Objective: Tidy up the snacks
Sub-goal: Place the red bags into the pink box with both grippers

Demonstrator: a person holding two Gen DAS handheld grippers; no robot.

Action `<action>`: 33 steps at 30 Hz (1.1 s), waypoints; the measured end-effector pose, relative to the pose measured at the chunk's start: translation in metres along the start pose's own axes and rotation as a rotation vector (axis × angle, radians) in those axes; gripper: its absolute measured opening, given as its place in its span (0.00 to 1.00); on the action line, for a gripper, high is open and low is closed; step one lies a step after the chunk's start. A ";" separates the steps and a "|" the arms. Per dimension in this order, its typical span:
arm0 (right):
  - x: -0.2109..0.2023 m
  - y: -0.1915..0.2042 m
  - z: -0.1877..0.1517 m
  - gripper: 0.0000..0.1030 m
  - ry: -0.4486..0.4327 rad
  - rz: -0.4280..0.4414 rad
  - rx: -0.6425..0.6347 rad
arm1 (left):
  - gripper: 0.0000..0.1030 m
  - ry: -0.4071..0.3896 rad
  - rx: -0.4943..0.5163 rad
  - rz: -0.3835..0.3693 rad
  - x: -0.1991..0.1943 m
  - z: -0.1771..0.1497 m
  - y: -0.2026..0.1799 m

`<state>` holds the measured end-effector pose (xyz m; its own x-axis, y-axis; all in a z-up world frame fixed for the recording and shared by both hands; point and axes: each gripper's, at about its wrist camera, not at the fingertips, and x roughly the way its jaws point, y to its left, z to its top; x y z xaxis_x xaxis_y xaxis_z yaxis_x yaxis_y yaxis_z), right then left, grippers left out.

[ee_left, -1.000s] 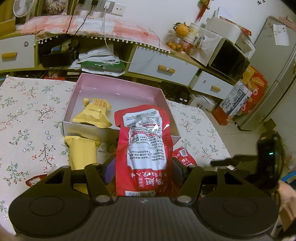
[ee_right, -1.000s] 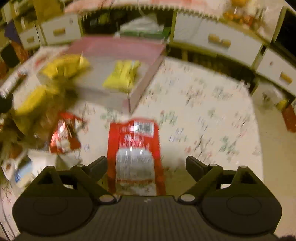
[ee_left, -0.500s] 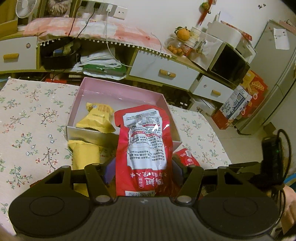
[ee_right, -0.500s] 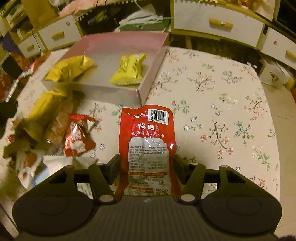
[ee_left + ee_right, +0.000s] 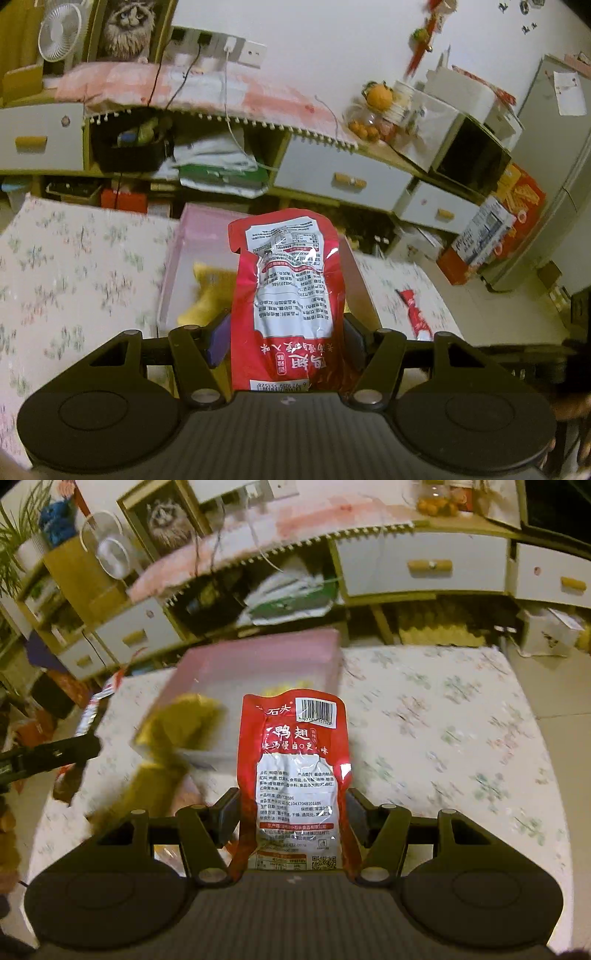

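Note:
My left gripper (image 5: 286,334) is shut on a red snack pouch (image 5: 291,295) and holds it above the near edge of the pink box (image 5: 184,240). A yellow snack (image 5: 207,291) lies in that box. My right gripper (image 5: 291,812) is shut on a second red snack pouch (image 5: 295,771) with a barcode, held above the flowered table. The pink box (image 5: 258,661) lies beyond it, with a yellow snack (image 5: 177,720) at its near left corner. A small red wrapper (image 5: 415,310) lies on the table to the right.
The flowered tablecloth (image 5: 461,738) covers the table. More snacks (image 5: 147,794) lie blurred at the left of the right wrist view, where the other gripper's finger (image 5: 51,755) shows. Cabinets with drawers (image 5: 332,177) and a microwave (image 5: 469,147) stand behind the table.
Both grippers have lifted, with the views tilted up toward the cabinets. My right gripper closed on its red pouch and raised it off the table. The left still holds its pouch.

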<state>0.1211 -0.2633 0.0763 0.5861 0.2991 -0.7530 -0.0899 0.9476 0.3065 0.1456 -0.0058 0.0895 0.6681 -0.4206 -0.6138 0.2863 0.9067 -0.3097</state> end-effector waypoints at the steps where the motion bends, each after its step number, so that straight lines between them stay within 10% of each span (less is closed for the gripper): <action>1: 0.005 0.003 0.003 0.55 -0.004 0.010 0.006 | 0.65 -0.005 -0.002 -0.001 0.004 0.004 0.001; 18: 0.089 0.000 0.060 0.58 -0.065 0.216 0.325 | 0.69 0.090 -0.005 -0.001 0.099 0.012 0.005; 33: 0.049 -0.005 0.055 0.65 -0.121 0.168 0.394 | 0.76 -0.013 -0.069 0.012 0.038 0.031 0.020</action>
<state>0.1948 -0.2595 0.0704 0.6817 0.4077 -0.6075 0.1080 0.7652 0.6347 0.1980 -0.0023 0.0824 0.6802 -0.4091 -0.6083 0.2305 0.9070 -0.3523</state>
